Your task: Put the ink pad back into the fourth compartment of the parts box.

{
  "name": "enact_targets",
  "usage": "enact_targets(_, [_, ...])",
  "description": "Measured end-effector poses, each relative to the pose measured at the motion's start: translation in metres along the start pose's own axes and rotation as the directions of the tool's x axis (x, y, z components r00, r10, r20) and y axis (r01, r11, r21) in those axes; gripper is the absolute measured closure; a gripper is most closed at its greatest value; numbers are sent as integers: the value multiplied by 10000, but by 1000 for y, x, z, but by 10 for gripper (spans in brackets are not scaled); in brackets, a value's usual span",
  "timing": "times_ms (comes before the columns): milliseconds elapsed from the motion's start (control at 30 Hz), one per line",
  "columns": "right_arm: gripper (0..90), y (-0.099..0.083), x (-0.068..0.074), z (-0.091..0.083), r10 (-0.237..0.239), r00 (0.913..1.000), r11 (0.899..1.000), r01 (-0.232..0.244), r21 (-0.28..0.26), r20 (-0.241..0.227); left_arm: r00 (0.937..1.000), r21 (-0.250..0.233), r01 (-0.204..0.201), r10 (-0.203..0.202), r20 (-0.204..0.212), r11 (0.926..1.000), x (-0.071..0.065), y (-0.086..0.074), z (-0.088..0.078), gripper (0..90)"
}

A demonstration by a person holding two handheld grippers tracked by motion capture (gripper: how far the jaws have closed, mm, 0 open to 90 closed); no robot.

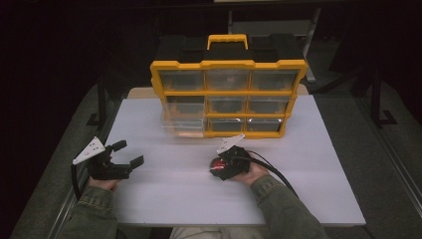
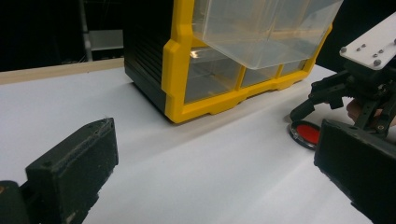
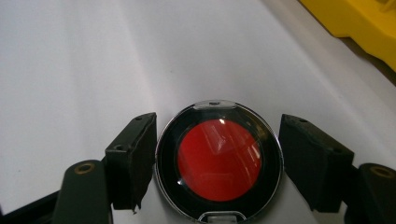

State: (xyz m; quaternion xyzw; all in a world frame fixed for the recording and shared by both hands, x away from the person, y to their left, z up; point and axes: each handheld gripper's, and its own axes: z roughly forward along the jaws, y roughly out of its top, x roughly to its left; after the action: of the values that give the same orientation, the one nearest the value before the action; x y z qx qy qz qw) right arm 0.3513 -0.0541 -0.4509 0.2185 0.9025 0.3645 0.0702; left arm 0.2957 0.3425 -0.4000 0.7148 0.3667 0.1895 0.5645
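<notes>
Right gripper (image 3: 219,154): jaws apart, one on each side of a round compact (image 3: 219,161) with a red centre and black rim under a clear lid. The left jaw looks to be touching or just shy of the rim; the right jaw stands off with a visible gap. Not clamped yet.

Compact lies flat on the white worktop (image 1: 308,164), near the middle, toward the front edge. In the high view it sits under the right gripper's (image 1: 226,164) nose as a red spot (image 1: 217,167). Being round, it has no long axis to line up with; its small hinge and clasp tabs run along the gripper's own line of sight, between the jaws, so a squeeze would land on plain rim.

Left gripper (image 1: 124,154): jaws wide apart, holding nothing, near the front left corner of the worktop. Well apart from the compact (image 2: 306,134); the right hand is clearly nearer.

Beyond: yellow and black drawer cabinet (image 1: 229,92) at the back edge, its bottom left clear drawer (image 1: 183,124) pulled out. That open drawer lies ahead and to the left of the compact.

Judgement: closing the jaws comes next, then a lift toward the drawer.
</notes>
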Motion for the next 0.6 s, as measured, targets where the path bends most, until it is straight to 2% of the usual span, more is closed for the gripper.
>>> enact_targets(133, [290, 0, 0, 0, -2, 10000, 10000, 2, -19, 25, 10000, 2, 4, -4, 4, 10000, 0, 0, 0, 0])
enact_targets(233, [291, 0, 0, 0, 196, 9998, 9998, -196, -43, 9, 10000, 20, -3, 3, -2, 10000, 0, 0, 0, 0])
enact_targets(600, [292, 1, 0, -3, 223, 9997, 9997, -222, -134, 64, 10000, 1, 27, -27, 5, 10000, 0, 0, 0, 0])
